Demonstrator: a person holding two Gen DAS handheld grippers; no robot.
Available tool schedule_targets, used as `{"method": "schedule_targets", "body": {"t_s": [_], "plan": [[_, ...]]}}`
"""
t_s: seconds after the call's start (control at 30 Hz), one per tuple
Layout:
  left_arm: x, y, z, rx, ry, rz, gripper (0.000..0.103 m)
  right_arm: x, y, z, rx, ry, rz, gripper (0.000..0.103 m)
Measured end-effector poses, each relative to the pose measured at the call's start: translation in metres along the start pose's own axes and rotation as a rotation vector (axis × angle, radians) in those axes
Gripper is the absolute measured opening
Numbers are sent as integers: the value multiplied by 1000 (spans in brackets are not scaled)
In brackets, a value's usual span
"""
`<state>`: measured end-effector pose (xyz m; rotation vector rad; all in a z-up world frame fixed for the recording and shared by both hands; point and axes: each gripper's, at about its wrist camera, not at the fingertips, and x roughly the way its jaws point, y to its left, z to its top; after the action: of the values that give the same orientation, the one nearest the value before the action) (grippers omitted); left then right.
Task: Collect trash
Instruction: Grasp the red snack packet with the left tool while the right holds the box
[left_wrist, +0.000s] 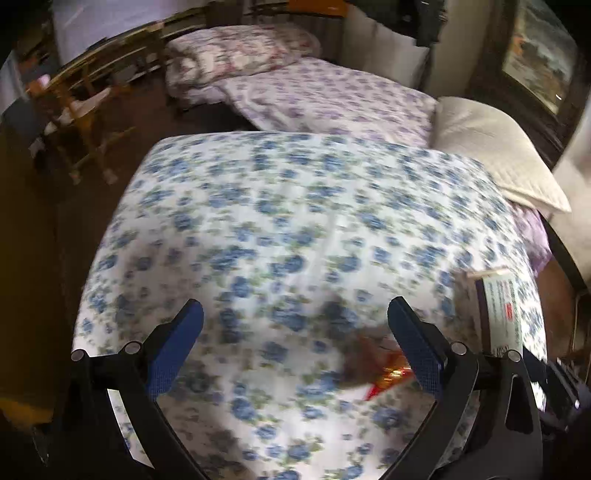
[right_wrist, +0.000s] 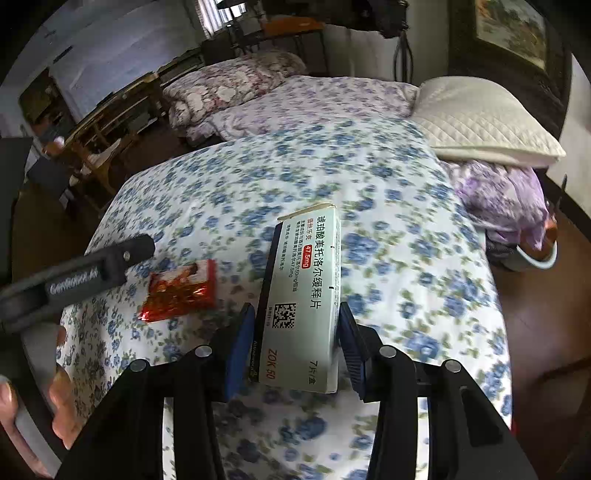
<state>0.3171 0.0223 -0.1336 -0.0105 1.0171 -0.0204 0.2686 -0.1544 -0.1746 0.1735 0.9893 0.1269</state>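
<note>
Cardboard box (right_wrist: 303, 295), light and crushable, sits between the right gripper's (right_wrist: 295, 347) jaws by its long sides; left gripper (left_wrist: 295, 325) wide over the wrapper (left_wrist: 384, 373).

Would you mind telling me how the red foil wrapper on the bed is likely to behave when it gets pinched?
The red foil wrapper looks crinkled and flat, so probably floppy and very light. Its glossy surface may slip. Lying on the soft floral quilt, it could sink away when pressed.

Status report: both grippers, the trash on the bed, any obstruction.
Right gripper clamped on medicine box. Left gripper open over red wrapper on bedspread. Nothing in the way.
</note>
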Motion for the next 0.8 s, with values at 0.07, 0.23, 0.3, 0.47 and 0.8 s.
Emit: {"method": "schedule_targets", "body": {"t_s": [0.07,0.23,0.3,0.47,0.8], "plan": [[4,-14,-3,62,12,-3,96,-2,-7,-2,21,6,28,46],[10,-43,-18,221,43,-66,96,-4,-20,-5,52,4,44,46],[11,-52,-28,269,52,-37,96,-5,-26,-6,71,0,56,46],[4,-57,-47,307,5,5,88,-8,-30,-8,83,-9,85,46],[6,-51,-43,215,-8,-62,63,-7,-30,-13,66,-2,97,47]]}}
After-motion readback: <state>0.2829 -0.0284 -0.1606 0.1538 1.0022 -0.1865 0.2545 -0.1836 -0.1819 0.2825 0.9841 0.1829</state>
